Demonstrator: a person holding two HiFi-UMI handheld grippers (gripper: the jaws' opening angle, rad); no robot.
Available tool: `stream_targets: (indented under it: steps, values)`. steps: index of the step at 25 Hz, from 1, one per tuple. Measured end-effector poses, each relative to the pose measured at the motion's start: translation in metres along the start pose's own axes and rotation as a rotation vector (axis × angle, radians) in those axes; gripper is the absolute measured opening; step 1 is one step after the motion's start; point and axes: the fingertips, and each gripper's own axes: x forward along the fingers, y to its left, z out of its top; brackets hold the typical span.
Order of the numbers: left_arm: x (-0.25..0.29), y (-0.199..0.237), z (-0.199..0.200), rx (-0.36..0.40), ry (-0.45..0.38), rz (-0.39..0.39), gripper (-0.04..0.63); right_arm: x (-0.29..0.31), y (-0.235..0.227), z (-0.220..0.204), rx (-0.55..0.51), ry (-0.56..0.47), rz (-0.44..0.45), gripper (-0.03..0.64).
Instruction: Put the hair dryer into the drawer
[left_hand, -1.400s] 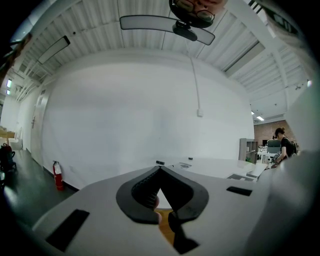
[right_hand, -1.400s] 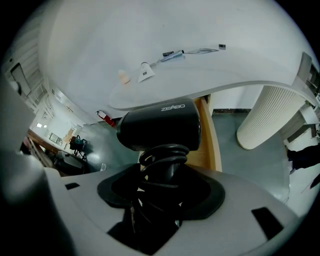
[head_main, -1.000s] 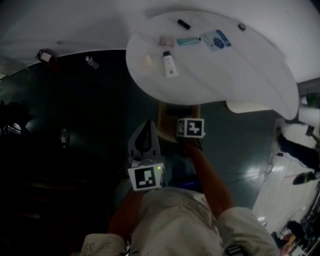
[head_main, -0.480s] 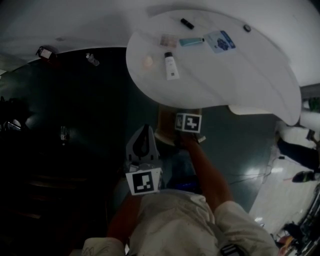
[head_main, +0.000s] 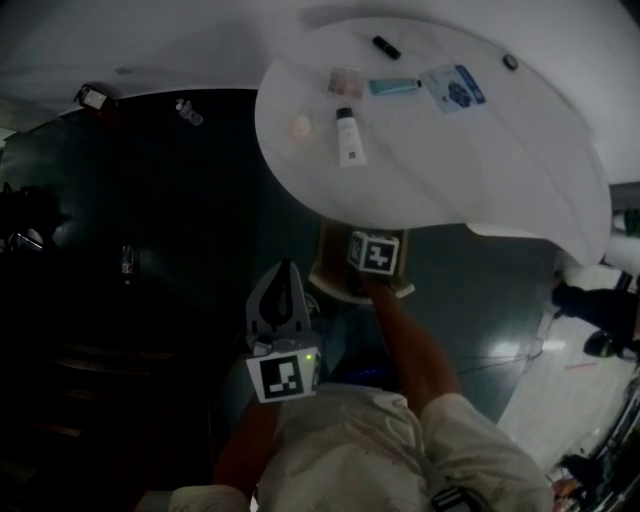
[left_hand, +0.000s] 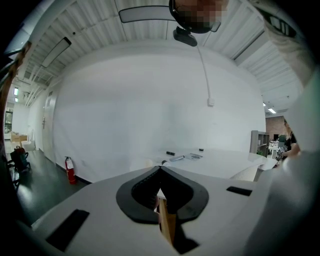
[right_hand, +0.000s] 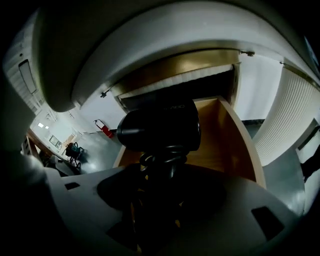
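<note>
one wooden drawer (right_hand: 238, 145) stands pulled out from under the edge of the round white bench (head_main: 480, 170); its floor and side walls show as plain wood around the one black hair dryer (right_hand: 160, 125), which hangs in front of the drawer's open inside with its barrel crosswise and its coiled cord bunched just under the barrel; whether it touches the drawer floor cannot be told; the right claw (right_hand: 157, 186) is clamped on the hair dryer's lower part, its jaws standing wide around it; the left claw (left_hand: 160, 172) is closed with its tips meeting and has hold of nothing, and in the head view it sits just left of the drawer, level and apart from it; on the bench top lie seven small things, all well apart from the drawer: one white tube with a dark cap (head_main: 347, 137), one pale round thing (head_main: 301, 126) just beside it, one square pack (head_main: 346, 80), one teal tube (head_main: 394, 87), one blue and white packet (head_main: 455, 87), one short black stick (head_main: 386, 47) and one small dark round thing (head_main: 511, 62); one red fire extinguisher (left_hand: 70, 170) stands on the floor by the white wall.
</note>
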Motion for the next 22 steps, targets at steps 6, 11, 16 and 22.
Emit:
stream_targets:
  steps: [6,11,16,22]
  values:
    - [0.004,0.007,-0.007,0.01,0.012,0.027,0.0,0.023,-0.009,-0.015,-0.015,0.049,-0.019,0.25]
    - [0.008,0.002,-0.01,0.004,0.013,0.025,0.0,0.035,-0.023,-0.018,-0.016,0.074,-0.046,0.25]
    - [0.012,-0.001,-0.015,0.007,0.039,0.016,0.0,0.042,-0.018,-0.022,-0.003,0.077,0.007,0.25]
    - [0.02,-0.001,-0.024,-0.027,0.074,0.015,0.0,0.043,-0.02,-0.022,0.002,0.081,0.005,0.25]
